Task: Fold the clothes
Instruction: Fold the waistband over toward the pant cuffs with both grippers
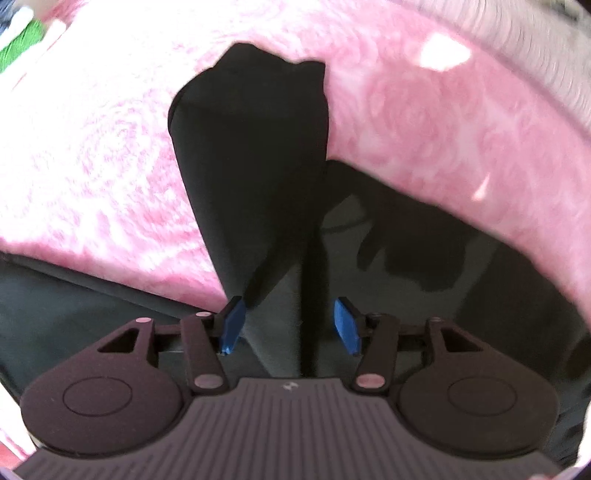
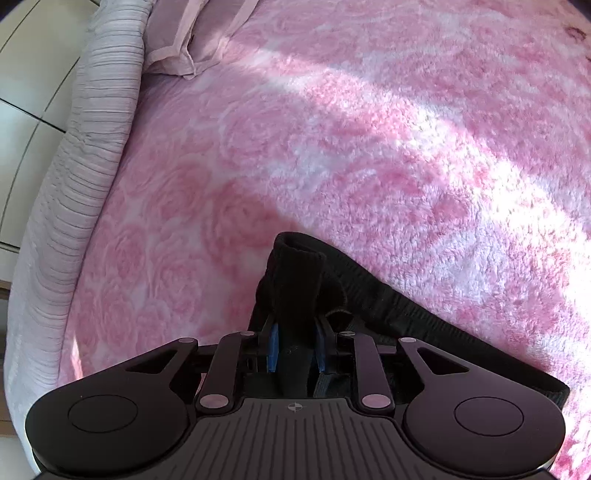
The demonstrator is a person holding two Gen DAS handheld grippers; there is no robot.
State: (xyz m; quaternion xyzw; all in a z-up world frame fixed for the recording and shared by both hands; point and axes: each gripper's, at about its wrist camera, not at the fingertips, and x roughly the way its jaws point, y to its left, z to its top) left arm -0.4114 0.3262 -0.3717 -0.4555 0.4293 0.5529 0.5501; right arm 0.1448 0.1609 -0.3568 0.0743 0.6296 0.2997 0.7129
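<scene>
Left gripper (image 1: pixel 290 325) close to camera, blue pads (image 1: pixel 232 325) wide apart, nothing pinched. Black clothing (image 1: pixel 255 177) under and between fingers, spread flat low down. One folded strip of it runs up and away onto pink fuzzy blanket (image 1: pixel 92 158). Green thing (image 1: pixel 22 40) far off in top left corner, blurry.

Right gripper (image 2: pixel 295 347) squeezed tight on bunch of black clothing (image 2: pixel 295 280). Cloth sticks up past fingers. Ribbed band trails off to right. Pink blanket beyond. Striped bed edge (image 2: pixel 92 122) at left, pink pillow (image 2: pixel 199 33) at far top.
</scene>
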